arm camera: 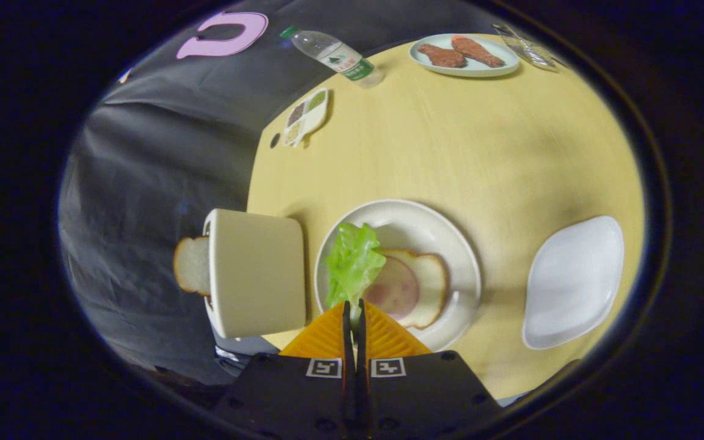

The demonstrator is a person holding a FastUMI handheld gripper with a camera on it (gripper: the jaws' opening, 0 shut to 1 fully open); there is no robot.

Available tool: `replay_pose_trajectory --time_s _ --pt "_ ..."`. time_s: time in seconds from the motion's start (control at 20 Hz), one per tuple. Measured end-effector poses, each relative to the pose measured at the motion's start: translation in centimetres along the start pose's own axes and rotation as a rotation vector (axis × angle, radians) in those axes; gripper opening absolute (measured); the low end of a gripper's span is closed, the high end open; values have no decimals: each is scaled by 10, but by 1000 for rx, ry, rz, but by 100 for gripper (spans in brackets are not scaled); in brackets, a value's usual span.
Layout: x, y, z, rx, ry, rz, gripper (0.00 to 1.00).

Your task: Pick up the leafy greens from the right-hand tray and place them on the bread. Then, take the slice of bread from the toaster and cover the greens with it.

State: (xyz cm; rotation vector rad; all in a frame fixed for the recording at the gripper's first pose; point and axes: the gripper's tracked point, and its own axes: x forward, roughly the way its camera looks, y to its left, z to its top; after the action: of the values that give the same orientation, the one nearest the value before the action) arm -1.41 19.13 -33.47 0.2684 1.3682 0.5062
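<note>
Claw (354, 311) clamps crinkly greens (353, 263) above the ham-topped bread (425, 287) on a round plate (450, 232); boxy toaster (257, 272) holds a slice (192, 264) just left, smooth tray (575, 281) right.

A crinkled light-green lettuce leaf (353, 264) hangs over a ham-topped white bread slice (428, 282); another pale bread slice (192, 264) protrudes from a cream toaster (257, 272).
</note>
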Motion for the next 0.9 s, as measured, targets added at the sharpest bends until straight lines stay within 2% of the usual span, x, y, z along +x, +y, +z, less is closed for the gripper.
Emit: replay_pose_trajectory --time_s 0.1,0.25,0.75,0.9 --pt "2 -18 -5 -24 18 -70 4" --pt "8 -29 -16 -75 48 -125 3" --pt "5 -36 -14 -93 16 -173 13" --pt "-1 -36 -9 -77 -17 -175 36"
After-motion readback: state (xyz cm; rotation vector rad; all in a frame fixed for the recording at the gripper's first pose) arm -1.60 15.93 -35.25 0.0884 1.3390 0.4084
